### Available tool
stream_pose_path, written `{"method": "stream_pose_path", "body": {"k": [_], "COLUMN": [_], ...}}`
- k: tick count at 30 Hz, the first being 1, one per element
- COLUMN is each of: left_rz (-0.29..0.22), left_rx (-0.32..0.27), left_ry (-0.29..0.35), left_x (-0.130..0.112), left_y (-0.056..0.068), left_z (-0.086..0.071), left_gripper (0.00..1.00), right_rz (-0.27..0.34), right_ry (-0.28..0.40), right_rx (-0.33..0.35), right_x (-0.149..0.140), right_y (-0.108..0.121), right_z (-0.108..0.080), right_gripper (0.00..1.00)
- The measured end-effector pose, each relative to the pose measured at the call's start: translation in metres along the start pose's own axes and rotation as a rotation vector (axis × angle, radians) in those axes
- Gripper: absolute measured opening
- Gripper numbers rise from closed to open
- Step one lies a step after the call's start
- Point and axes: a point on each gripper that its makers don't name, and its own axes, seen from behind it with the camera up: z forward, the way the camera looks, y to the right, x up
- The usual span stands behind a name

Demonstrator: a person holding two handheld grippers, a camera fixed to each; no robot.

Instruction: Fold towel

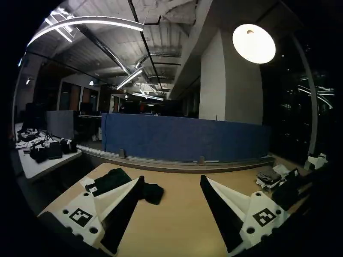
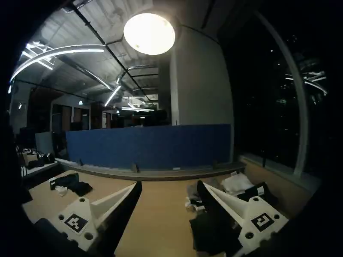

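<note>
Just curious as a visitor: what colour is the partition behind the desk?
The partition is blue, clearest in the left gripper view.

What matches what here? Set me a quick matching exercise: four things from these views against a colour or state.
Things:
1. divider
2. ceiling lamp
3. dark cloth
4. left gripper

Descriptions:
A. open
B. blue
C. lit
D. crumpled

Pairs: 1-B, 2-C, 3-D, 4-A
</note>
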Motion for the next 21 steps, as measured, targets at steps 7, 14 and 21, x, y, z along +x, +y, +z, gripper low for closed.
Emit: {"method": "stream_pose_path", "body": {"k": [7,14,21], "left_rz": [0.034,0.038,0.072], "left_rx": [-0.002,0.013,0.017], "left_ry": [0.037,0.051,0.082], "left_x": [0.003,-0.011,-0.033], "left_y": [0.003,-0.005,-0.009], "left_z": [0.003,0.011,0.017], "left_gripper": [0.96,0.96,0.96], "right_rz": [-0.037,-0.027,-0.032], "right_ry": [-0.003,-0.023,-0.066], "right_rx": [0.005,-0.004,0.004], "right_x": [0.001,-0.003,-0.019], "right_y": [-0.009,-0.010,-0.017], "right_z": [0.006,0.013,0.021], "right_gripper": [1.00,1.00,1.00]}}
